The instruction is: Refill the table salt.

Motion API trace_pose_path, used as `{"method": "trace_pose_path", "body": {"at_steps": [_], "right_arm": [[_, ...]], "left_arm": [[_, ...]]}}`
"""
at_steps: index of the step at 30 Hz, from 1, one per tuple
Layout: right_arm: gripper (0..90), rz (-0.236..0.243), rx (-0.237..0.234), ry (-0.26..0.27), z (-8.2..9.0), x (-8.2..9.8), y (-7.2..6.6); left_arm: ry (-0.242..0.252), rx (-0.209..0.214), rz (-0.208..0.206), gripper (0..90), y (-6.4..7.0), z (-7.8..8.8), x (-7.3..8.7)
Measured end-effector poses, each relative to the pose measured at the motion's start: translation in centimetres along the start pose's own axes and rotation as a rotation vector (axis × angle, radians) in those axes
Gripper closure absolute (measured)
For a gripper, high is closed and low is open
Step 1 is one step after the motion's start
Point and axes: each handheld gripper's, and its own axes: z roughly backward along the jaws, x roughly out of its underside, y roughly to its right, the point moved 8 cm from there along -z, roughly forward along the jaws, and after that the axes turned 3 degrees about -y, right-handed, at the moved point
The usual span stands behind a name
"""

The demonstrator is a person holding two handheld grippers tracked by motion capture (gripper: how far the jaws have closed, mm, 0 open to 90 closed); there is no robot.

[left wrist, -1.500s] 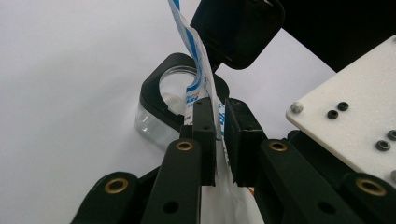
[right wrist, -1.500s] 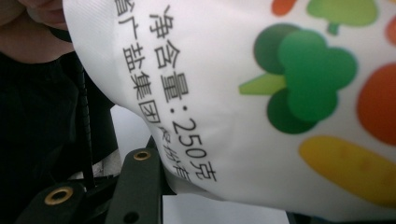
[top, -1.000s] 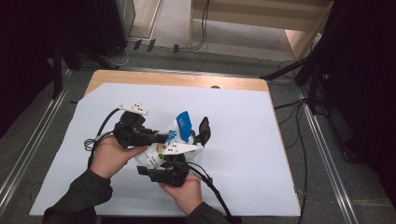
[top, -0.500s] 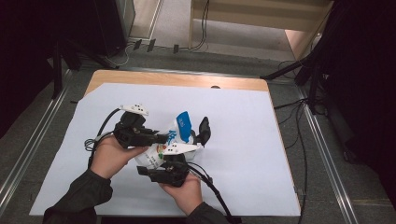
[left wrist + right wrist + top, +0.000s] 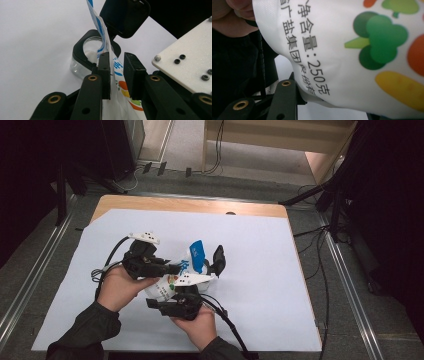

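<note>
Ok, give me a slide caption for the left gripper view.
Left hand-held gripper straddling the white, blue-printed plastic bag above a clear, black-rimmed jar.

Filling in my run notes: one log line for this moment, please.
left gripper: jaws opening, bag top between | right gripper: holds bag body | jar: open, below bag

The left gripper (image 5: 116, 72) has just been opening its jaws a little; the white printed pouch (image 5: 110, 62) sits between the fingers (image 5: 104, 72), lying against one, with a gap to the other.
</note>
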Motion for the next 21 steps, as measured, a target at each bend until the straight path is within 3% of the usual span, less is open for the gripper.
{"method": "trace_pose_path", "body": {"at_steps": [21], "right_arm": [[59.1, -0.012, -0.014, 0.011, 0.14, -0.26, -0.16]], "left_arm": [[0.016, 0.004, 0.006, 72.1, 0.11, 0.09, -0.19]]}}
